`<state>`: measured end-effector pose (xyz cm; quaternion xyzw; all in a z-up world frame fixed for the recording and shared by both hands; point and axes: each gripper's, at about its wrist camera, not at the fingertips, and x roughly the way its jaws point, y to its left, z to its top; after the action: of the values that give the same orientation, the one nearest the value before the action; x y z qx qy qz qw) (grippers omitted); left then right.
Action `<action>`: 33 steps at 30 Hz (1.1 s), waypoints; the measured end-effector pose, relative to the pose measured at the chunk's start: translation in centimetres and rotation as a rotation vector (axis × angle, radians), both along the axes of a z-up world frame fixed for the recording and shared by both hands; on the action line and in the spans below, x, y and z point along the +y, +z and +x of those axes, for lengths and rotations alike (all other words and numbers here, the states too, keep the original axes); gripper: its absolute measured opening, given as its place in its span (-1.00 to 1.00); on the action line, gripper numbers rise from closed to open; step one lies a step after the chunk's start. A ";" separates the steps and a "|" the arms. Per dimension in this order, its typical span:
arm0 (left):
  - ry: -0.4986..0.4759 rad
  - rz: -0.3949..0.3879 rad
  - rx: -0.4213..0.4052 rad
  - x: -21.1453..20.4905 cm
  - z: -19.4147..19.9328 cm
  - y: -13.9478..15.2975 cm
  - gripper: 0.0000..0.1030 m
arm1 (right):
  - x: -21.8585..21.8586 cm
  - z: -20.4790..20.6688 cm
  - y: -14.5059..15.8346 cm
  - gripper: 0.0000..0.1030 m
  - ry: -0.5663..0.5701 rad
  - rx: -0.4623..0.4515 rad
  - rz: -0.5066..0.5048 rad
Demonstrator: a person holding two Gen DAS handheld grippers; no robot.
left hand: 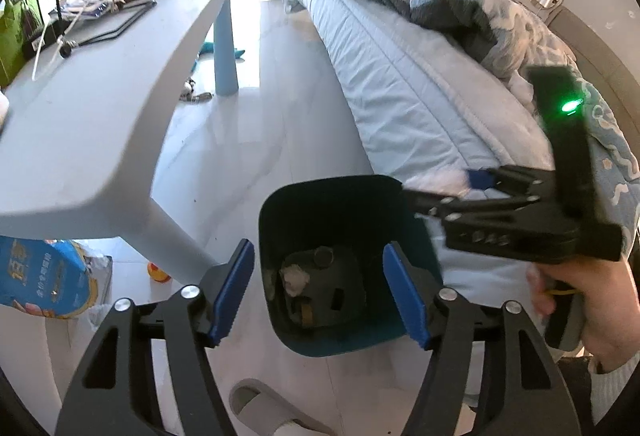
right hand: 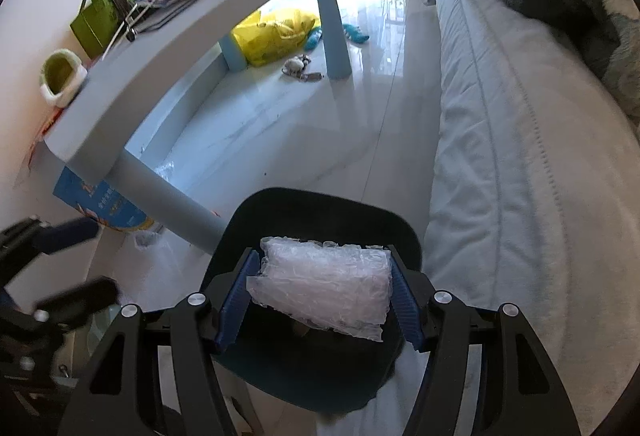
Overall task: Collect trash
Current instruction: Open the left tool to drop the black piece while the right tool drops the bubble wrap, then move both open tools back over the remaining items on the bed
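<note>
A dark teal trash bin (left hand: 320, 196) stands on the floor between the table and the bed, with crumpled paper (left hand: 294, 276) and other scraps at its bottom. My left gripper (left hand: 318, 260) hangs open above the bin's mouth with nothing between its blue pads. My right gripper (right hand: 323, 256) is shut on a wad of clear bubble wrap (right hand: 324, 288), held just over the bin (right hand: 320, 204). In the left wrist view the right gripper (left hand: 472, 188) comes in from the right at the bin's rim, held by a hand (left hand: 580, 296). The left gripper (right hand: 80, 262) shows blurred at the left edge.
A grey-blue table (left hand: 100, 116) stands left of the bin, its leg (left hand: 180, 236) close by. The bed (left hand: 420, 96) runs along the right. A blue bag (left hand: 40, 276) and rubber duck (left hand: 158, 272) lie under the table, a slipper (left hand: 256, 404) near the bin, a yellow bag (right hand: 272, 32) farther off.
</note>
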<state>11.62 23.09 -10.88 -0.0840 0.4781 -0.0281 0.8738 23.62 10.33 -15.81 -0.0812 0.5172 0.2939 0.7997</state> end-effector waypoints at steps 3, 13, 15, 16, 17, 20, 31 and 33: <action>0.004 0.004 -0.029 0.4 -0.3 0.8 0.28 | 0.6 -0.1 -1.1 0.24 0.009 0.018 -0.019; 0.057 -0.009 -0.136 1.8 -0.9 4.2 0.07 | 1.9 -0.9 -4.1 0.43 0.044 0.091 -0.086; 0.057 -0.011 -0.154 1.8 -0.9 4.8 0.03 | 1.8 -1.1 -3.8 0.52 0.041 0.086 -0.080; 0.060 -0.007 -0.164 1.8 -0.9 5.1 0.01 | 1.8 -1.3 -3.7 0.53 0.044 0.084 -0.077; 0.061 -0.003 -0.170 1.7 -0.9 5.3 -0.01 | 1.8 -1.5 -3.3 0.54 0.050 0.077 -0.073; 0.064 0.010 -0.185 1.6 -0.9 5.9 -0.05 | 1.6 -1.6 -2.5 0.54 0.057 0.063 -0.055; 0.064 0.028 -0.281 -0.8 -0.6 8.9 -0.05 | -1.2 -1.7 3.3 0.54 0.061 -0.087 0.016; 0.055 0.029 -0.297 -1.5 -0.5 9.2 -0.05 | -2.4 -1.6 4.2 0.54 0.044 -0.104 0.039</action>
<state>11.16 21.55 -1.66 -0.0793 0.3416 -0.0092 0.9364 22.04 7.97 -11.58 -0.0923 0.4671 0.3166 0.8204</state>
